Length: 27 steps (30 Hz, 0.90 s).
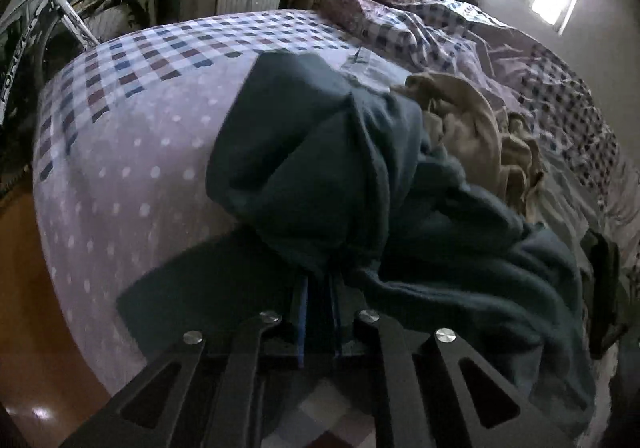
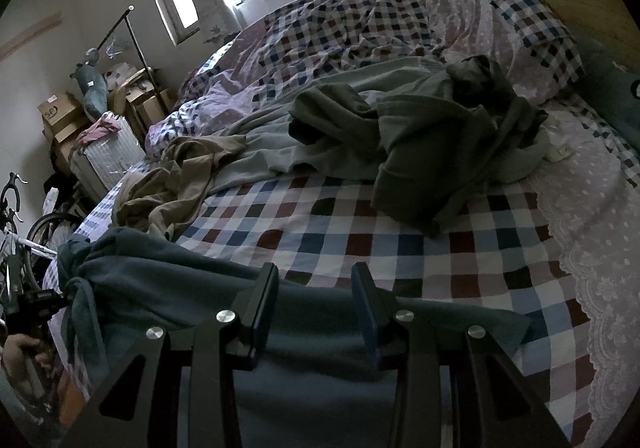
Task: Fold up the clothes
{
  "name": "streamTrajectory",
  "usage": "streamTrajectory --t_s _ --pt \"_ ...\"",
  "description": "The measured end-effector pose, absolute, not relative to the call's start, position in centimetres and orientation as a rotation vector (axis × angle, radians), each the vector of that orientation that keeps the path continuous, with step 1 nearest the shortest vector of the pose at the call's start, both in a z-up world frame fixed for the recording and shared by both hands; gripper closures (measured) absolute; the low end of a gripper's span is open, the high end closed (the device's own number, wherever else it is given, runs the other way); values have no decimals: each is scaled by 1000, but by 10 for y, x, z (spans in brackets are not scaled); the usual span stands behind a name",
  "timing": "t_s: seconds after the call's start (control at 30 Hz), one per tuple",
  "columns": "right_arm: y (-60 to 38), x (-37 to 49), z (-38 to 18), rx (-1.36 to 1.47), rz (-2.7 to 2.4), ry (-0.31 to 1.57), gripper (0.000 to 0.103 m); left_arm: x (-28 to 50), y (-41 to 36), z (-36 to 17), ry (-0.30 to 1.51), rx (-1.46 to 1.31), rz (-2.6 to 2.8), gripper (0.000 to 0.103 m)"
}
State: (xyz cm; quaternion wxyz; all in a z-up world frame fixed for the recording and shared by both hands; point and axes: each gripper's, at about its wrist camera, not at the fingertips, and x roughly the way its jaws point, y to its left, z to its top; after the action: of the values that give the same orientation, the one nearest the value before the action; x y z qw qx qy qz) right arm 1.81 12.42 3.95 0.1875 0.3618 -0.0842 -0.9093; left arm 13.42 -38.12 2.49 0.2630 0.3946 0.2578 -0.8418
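Left gripper (image 1: 319, 288) clamped on a bunched fold of the dark teal garment (image 1: 320, 168), lifted over the checked bedspread (image 1: 160, 48). Right gripper (image 2: 316, 300) parted, poised above the same garment's flat part, pads not pressing.

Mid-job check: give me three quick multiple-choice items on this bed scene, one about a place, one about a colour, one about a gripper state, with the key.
1. Where does the tan garment lie?
A. on the floor
B. on the bed beside the teal garment
C. on the bicycle

2. What colour is the garment under the right gripper?
A. dark teal
B. red
C. white

3. How is the left gripper?
A. wide open, nothing between the fingers
B. shut on the teal garment
C. out of view

Key: 1 B, it sits crumpled on the checked bedsheet next to the teal garment. 2 A, teal fabric spreads below the fingers. 3 B, the fabric bunches into the closed fingers.
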Motion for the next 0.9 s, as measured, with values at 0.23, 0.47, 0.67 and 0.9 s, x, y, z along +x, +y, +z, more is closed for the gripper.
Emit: streamTrajectory --t_s 0.23,0.47,0.67,0.9 --pt "124 19 39 1017 -2564 -223 63 146 -374 67 615 965 -2332 60" --pt "121 18 39 1020 -2561 -219 63 98 -361 111 244 911 -2415 38" --pt "121 17 38 1023 -2559 -222 63 44 -363 93 -16 1049 -2353 39" --pt "121 17 39 1018 -2561 -224 63 53 -386 75 86 1092 -2340 94"
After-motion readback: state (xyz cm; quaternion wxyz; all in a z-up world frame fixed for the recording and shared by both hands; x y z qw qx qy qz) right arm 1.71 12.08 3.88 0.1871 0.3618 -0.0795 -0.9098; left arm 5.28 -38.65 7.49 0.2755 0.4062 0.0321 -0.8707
